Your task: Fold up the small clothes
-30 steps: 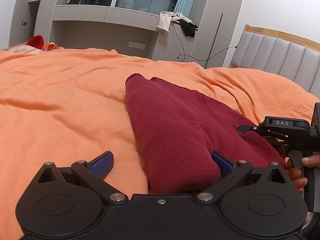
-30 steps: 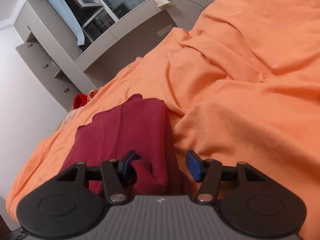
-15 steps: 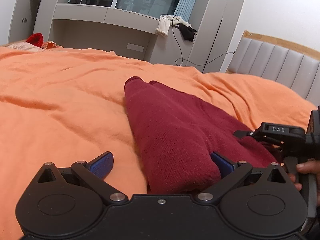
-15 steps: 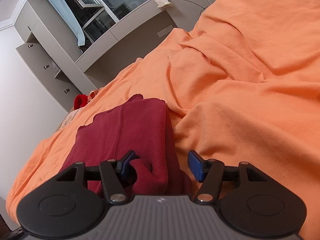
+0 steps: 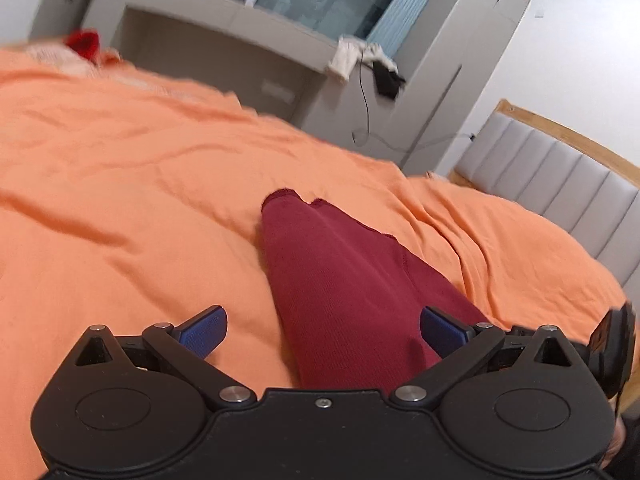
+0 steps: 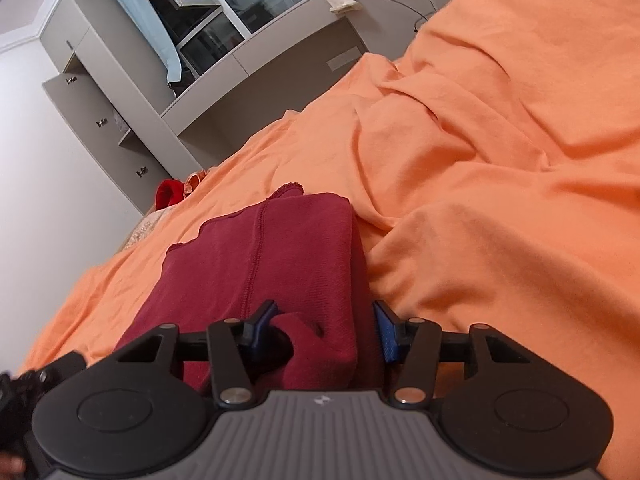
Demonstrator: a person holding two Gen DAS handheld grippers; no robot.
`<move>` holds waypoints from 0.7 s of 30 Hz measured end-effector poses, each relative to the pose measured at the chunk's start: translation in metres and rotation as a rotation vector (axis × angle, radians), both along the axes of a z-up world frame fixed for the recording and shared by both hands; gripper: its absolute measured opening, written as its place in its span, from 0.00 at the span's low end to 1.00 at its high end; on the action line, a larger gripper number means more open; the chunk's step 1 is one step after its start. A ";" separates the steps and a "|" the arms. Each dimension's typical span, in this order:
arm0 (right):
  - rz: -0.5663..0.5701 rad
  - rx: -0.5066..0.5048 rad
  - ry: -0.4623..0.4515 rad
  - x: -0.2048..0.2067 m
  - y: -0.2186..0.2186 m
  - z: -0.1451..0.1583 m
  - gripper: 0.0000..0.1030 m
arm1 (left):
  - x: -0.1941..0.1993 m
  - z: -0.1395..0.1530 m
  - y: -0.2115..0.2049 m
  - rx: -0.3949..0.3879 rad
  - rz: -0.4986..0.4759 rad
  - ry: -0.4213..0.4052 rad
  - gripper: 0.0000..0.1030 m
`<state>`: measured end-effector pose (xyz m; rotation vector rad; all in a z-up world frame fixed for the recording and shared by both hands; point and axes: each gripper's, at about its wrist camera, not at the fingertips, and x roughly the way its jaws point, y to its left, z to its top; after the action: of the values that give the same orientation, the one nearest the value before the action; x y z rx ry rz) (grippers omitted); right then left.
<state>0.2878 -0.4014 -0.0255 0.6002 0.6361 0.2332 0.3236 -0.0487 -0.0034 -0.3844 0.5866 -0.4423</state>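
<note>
Bedding: orange duvet (image 5: 160,200), creased, covers the whole bed.
Headboard: grey padded panels (image 5: 560,184) in a wooden frame, at right.
Wall unit: grey cabinet (image 6: 120,120) with drawers, a ledge and glass panes.
Ledge items: white cloth (image 5: 344,60), black cloth (image 5: 386,80), dangling cable (image 5: 362,100).
Far corner: red item (image 6: 169,193) at the bed's edge.

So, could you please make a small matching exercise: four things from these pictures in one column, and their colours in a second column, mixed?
Things:
1. garment
2. bedcover
3. headboard
4. finger pads

Colours:
A. blue
B. orange
C. dark red
D. grey with wooden rim

Pairs: 1-C, 2-B, 3-D, 4-A
</note>
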 end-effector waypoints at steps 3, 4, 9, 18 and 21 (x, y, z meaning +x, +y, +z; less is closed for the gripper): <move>0.000 0.023 0.001 0.000 -0.003 -0.004 0.57 | 0.034 -0.001 -0.001 -0.006 -0.039 0.112 0.99; -0.001 0.026 0.000 0.000 -0.003 -0.005 0.57 | 0.042 -0.003 -0.004 0.022 -0.055 0.134 0.99; -0.005 0.024 -0.012 0.000 0.000 -0.007 0.62 | 0.051 -0.020 -0.004 -0.003 -0.096 0.116 1.00; -0.010 0.011 -0.038 -0.003 0.004 -0.010 0.65 | 0.043 -0.027 -0.013 0.074 -0.057 0.067 1.00; -0.011 0.007 -0.042 -0.003 0.004 -0.010 0.65 | 0.042 -0.028 -0.013 0.076 -0.052 0.061 1.00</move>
<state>0.2852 -0.3977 -0.0351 0.6041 0.5912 0.2371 0.3654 -0.0616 -0.0314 -0.3117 0.6714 -0.4583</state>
